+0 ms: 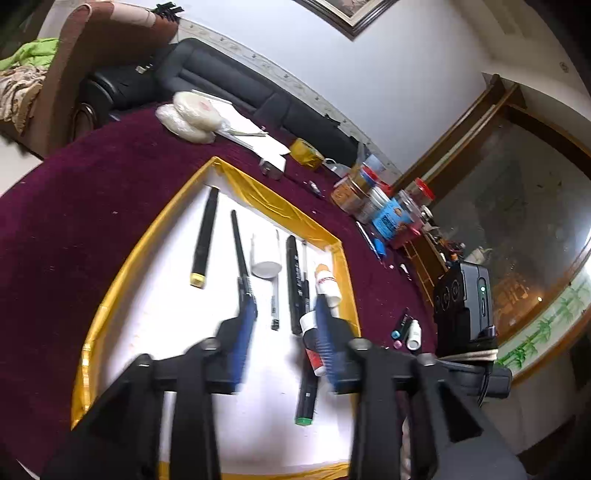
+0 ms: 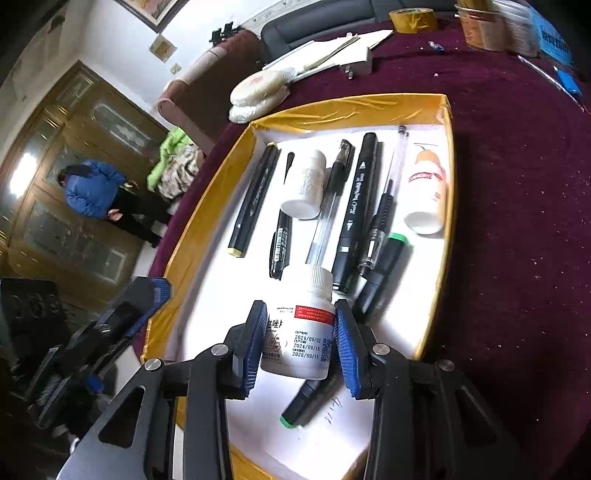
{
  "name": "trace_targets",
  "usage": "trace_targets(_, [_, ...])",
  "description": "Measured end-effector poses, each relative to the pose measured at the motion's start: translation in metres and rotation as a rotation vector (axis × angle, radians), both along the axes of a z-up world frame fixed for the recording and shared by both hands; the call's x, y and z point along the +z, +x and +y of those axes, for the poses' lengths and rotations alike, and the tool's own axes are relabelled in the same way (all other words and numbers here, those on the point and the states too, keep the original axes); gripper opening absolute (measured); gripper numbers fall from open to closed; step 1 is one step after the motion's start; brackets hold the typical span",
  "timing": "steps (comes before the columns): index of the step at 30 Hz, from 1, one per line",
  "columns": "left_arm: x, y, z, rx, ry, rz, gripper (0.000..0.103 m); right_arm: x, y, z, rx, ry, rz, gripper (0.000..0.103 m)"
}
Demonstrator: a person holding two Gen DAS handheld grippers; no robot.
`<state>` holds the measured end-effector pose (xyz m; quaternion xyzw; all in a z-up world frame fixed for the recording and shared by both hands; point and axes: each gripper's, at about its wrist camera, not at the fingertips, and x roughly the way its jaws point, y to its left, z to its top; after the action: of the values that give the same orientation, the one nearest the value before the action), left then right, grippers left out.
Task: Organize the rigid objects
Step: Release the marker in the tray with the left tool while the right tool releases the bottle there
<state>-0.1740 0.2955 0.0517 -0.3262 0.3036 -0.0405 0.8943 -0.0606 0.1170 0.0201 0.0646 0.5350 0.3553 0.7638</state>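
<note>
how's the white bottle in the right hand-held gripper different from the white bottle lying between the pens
The held bottle sits between the right hand-held gripper pads, above the tray; the lying bottle rests on the tray floor among pens. The held one carries a red band and printed dates; the lying one shows only grey print. Both are white, capped pill bottles.

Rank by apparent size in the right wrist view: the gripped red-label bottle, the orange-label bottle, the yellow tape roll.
1. Red-label bottle, though nearness to the camera inflates it.
2. Orange-label bottle.
3. Yellow tape roll, farthest away.
</note>
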Motion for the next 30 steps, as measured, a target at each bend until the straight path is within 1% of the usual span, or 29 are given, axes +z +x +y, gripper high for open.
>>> trace_targets(1, [0.0,0.0,0.001,0.01,0.005,0.004,0.05,0.001,-0.002,0.004,0.001,-0.019,-0.019,0.034])
trace_targets(3, [0.001,-0.003,0.006,0.033,0.01,0.005,0.051,0.0,-0.002,0.01,0.011,-0.029,-0.025,0.034])
trace_targets(7, [0.0,-0.006,0.014,0.06,0.013,0.016,0.053,0.0,0.001,0.005,-0.001,-0.022,-0.02,0.04])
trace_targets(11, [-0.002,-0.005,0.012,0.061,0.008,0.034,0.053,0.004,0.002,-0.018,-0.035,0.003,-0.02,0.04])
trace_targets(12, [-0.002,-0.005,0.011,0.058,0.009,0.036,0.053,0.007,0.002,-0.027,-0.029,0.043,-0.016,0.04])
trace_targets(13, [-0.001,-0.005,0.009,0.054,0.011,0.037,0.053,0.01,0.001,-0.038,-0.025,0.08,-0.014,0.04])
trace_targets(14, [0.0,-0.004,0.006,0.05,0.017,0.038,0.054,0.015,-0.001,-0.052,-0.048,0.078,-0.037,0.041])
trace_targets(16, [0.003,-0.002,0.0,0.042,0.026,0.04,0.057,0.025,-0.004,-0.077,-0.068,0.12,-0.076,0.042])
trace_targets(19, [0.007,0.001,-0.01,0.025,0.04,0.039,0.057,0.041,-0.007,-0.125,-0.164,0.086,-0.186,0.043])
trace_targets(21, [0.01,0.004,-0.018,0.007,0.047,0.038,0.057,0.045,-0.004,-0.162,-0.238,0.06,-0.226,0.049])
trace_targets(22, [0.011,0.006,-0.024,-0.007,0.052,0.037,0.057,0.044,0.0,-0.183,-0.285,0.041,-0.235,0.049])
trace_targets(23, [0.012,0.008,-0.031,-0.023,0.06,0.037,0.057,0.041,0.005,-0.212,-0.356,0.012,-0.239,0.049])
trace_targets(26, [0.016,0.014,-0.055,-0.081,0.089,0.034,0.058,0.03,0.016,-0.271,-0.499,-0.024,-0.216,0.049])
trace_targets(27, [0.017,0.017,-0.069,-0.116,0.107,0.034,0.058,0.027,0.019,-0.291,-0.544,-0.034,-0.205,0.049])
trace_targets(28, [0.018,0.019,-0.077,-0.134,0.118,0.034,0.058,0.022,0.021,-0.304,-0.582,-0.046,-0.198,0.049])
trace_targets(30, [0.018,0.026,-0.103,-0.195,0.158,0.042,0.058,0.016,0.024,-0.326,-0.621,-0.057,-0.183,0.049])
